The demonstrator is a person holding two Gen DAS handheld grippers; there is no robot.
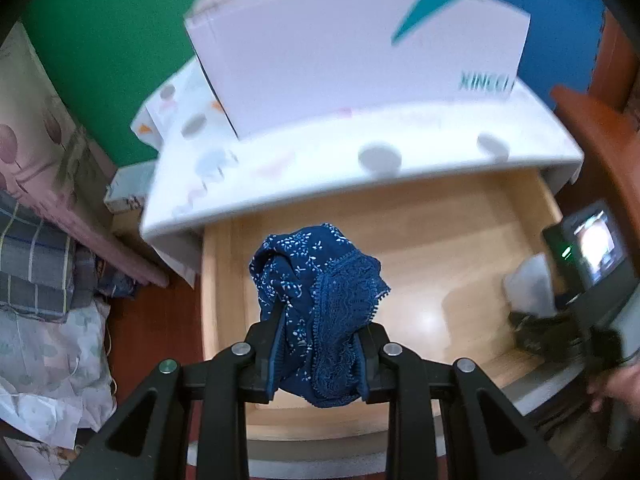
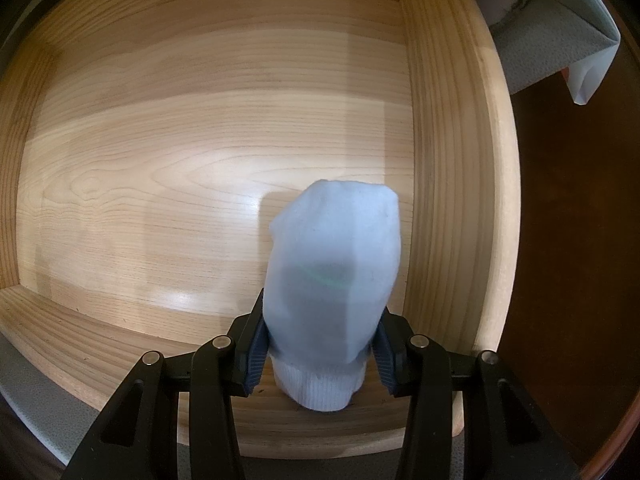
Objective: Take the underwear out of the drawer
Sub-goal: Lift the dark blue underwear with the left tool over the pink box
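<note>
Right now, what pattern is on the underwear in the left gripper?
Navy underwear with small white floral specks and a lace panel; clearest in the left wrist view.

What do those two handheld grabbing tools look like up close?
The left gripper and right gripper match: matte black plastic linkage arms, round silver pivot pins, and dark blue ribbed pads on the fingers. Seen from the left, the right one carries a small lit screen.

A green wall (image 1: 100, 40) is filling the upper left of the left wrist frame, giving way to a blue wall (image 1: 560, 4) at the upper right, with a white box (image 1: 340, 64) sitting on a pale dotted cloth (image 1: 320, 160) across the middle. Folded bedding (image 1: 36, 264) is lying at the left edge, and red-brown wood (image 1: 592, 136) is curving down the right side
</note>
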